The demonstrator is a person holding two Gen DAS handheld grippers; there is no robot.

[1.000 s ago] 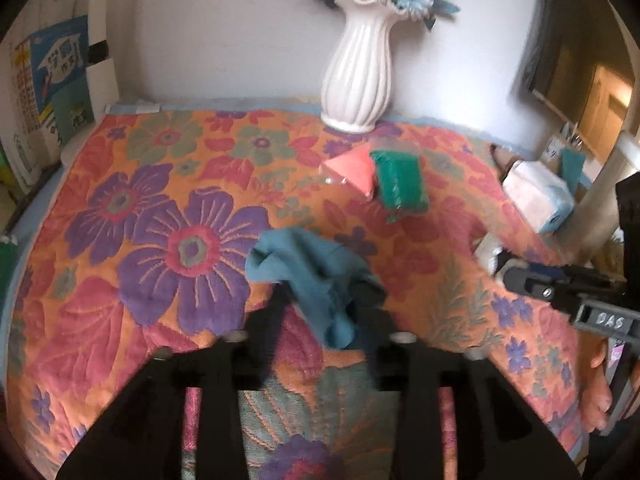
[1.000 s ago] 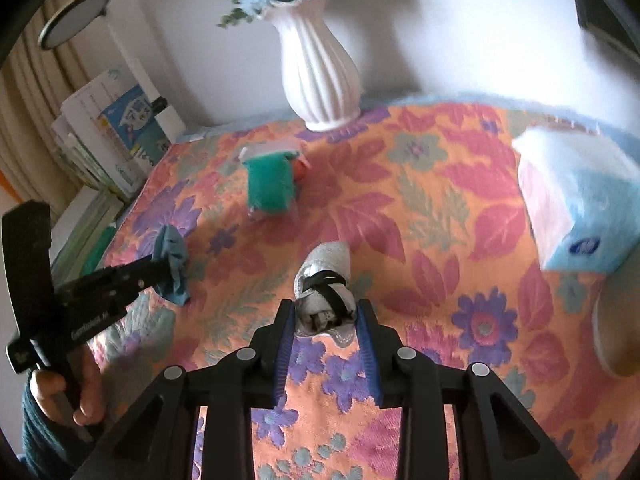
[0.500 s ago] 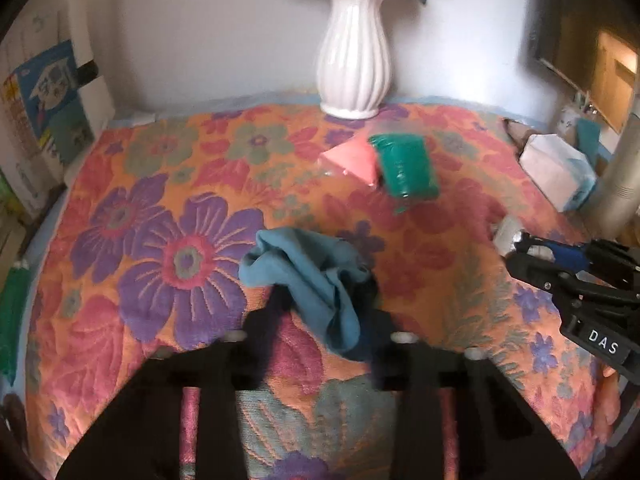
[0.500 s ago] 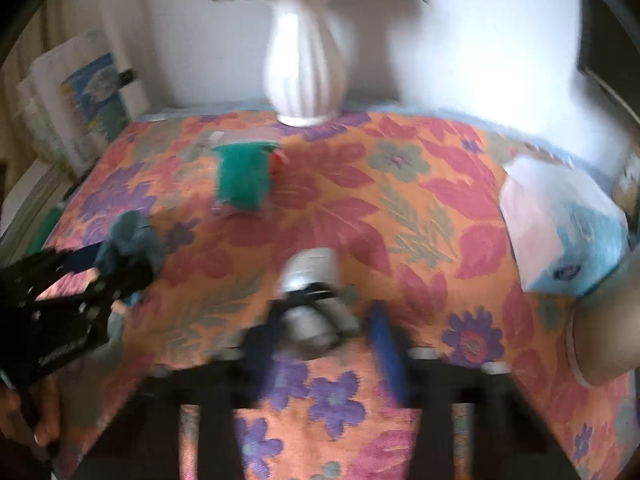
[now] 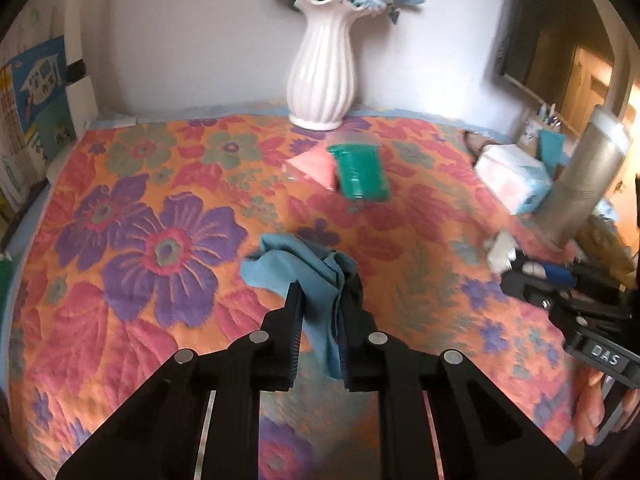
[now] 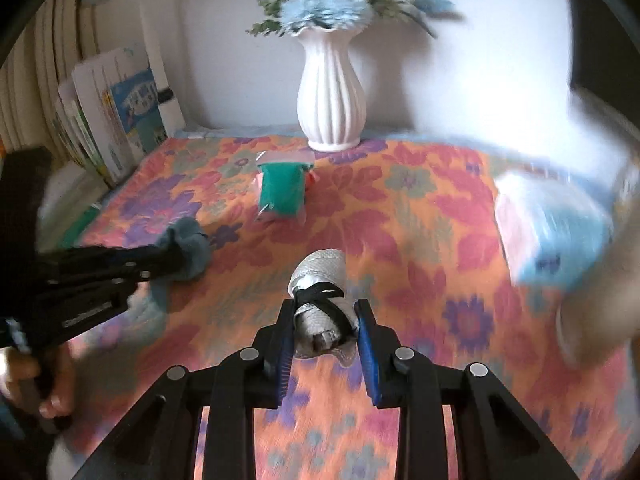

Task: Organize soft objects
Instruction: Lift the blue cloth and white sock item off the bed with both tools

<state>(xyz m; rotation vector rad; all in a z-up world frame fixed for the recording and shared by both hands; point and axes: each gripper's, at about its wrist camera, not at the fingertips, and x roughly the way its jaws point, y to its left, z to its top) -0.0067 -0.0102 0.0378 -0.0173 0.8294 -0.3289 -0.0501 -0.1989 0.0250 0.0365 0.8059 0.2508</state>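
A crumpled teal-blue cloth [image 5: 304,272] is pinched between the fingers of my left gripper [image 5: 320,300], which is shut on it just above the floral tablecloth [image 5: 132,248]. The same cloth [image 6: 188,248] shows at the tip of the left gripper in the right wrist view. My right gripper [image 6: 324,312] is shut on a rolled grey-white bundle tied with a black band [image 6: 320,304]. In the left wrist view that bundle [image 5: 502,252] sits at the right gripper's tip. Farther back lie a green rolled cloth [image 5: 360,174] and a pink packet [image 5: 314,166].
A white ribbed vase [image 5: 324,68] with blue flowers stands at the back by the wall. A tissue pack [image 5: 512,178] and a metal cylinder [image 5: 584,184] sit at the right edge. Books [image 6: 116,116] lean at the left. A hand [image 6: 36,384] holds the left gripper.
My left gripper has shut on the teal cloth and gathered it up. The right gripper has tightened on the grey bundle and lifted it, moving toward the vase.
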